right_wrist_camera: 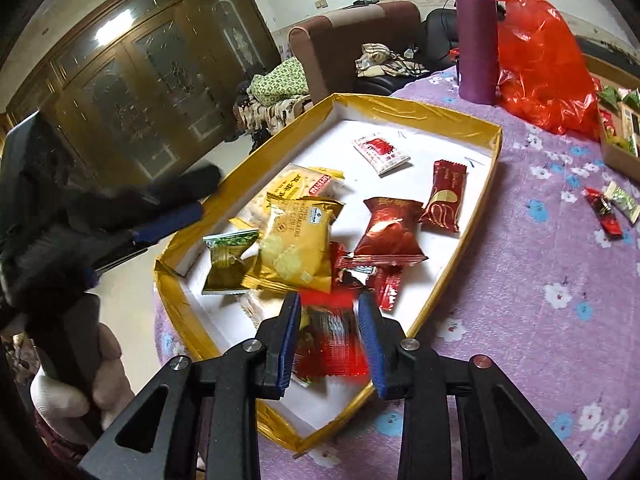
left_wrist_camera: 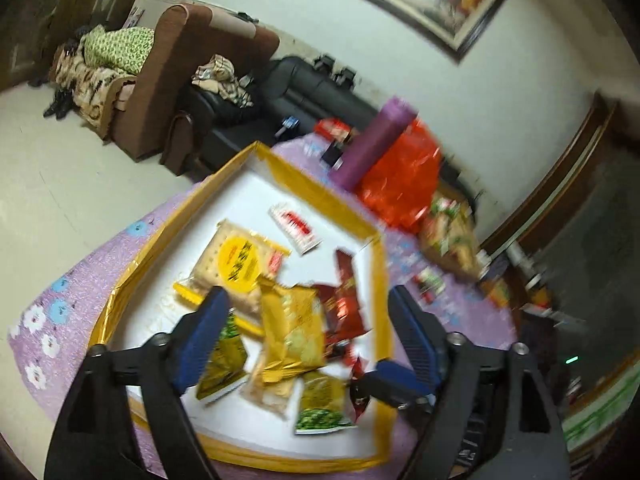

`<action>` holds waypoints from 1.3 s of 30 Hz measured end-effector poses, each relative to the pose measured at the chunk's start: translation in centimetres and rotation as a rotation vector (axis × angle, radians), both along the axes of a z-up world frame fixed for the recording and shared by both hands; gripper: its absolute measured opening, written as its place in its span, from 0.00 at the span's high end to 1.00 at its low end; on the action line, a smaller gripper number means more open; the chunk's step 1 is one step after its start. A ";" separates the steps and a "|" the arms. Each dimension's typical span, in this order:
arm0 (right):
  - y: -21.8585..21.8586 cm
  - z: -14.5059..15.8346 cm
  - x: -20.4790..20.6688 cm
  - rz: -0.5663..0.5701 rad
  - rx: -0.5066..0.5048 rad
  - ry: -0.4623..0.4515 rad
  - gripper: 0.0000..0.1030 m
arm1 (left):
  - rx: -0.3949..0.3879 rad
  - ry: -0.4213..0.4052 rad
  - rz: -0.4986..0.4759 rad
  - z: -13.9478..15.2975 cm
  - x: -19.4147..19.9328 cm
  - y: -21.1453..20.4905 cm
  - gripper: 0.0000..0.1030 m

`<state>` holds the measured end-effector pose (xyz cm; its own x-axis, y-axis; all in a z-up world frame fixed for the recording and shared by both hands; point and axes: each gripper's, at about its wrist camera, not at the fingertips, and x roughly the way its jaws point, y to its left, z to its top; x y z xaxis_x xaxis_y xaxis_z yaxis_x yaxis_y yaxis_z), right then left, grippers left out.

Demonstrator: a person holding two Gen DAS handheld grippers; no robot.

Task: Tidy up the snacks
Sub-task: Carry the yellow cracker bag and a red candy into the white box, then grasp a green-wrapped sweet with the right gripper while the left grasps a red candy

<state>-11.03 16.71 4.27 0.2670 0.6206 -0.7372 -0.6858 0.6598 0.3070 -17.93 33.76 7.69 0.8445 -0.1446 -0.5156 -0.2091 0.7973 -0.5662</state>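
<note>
A gold-rimmed white tray on the purple flowered tablecloth holds several snack packets: a gold cracker pack, green-and-gold packets, red packets and a white-and-red sachet. My left gripper is open and empty above the tray's near end. My right gripper has its jaws partly apart, with a blurred red packet between them over the tray's near corner; I cannot tell whether the pads grip it.
A purple bottle and a red plastic bag stand beyond the tray. A brown box of snacks sits at the right edge. Two loose candies lie on the cloth. Sofas stand behind.
</note>
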 end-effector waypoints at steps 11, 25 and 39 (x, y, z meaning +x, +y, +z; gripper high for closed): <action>-6.8 1.2 1.7 -0.147 0.069 -0.006 0.56 | -0.121 -0.059 -0.171 0.7 0.0 -3.2 0.19; -20.5 -0.6 12.4 -0.541 0.000 -0.004 0.53 | -0.037 0.071 -0.355 -0.7 1.9 -10.4 0.19; -17.0 -2.4 25.7 -0.538 -0.114 -0.032 0.52 | -0.015 0.141 -0.411 -2.1 4.2 -12.6 0.19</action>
<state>14.65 -0.25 1.85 0.5476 0.3073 -0.7783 -0.2504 0.9477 0.1980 -13.75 21.19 5.55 0.6362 -0.4629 -0.6173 0.0481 0.8223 -0.5670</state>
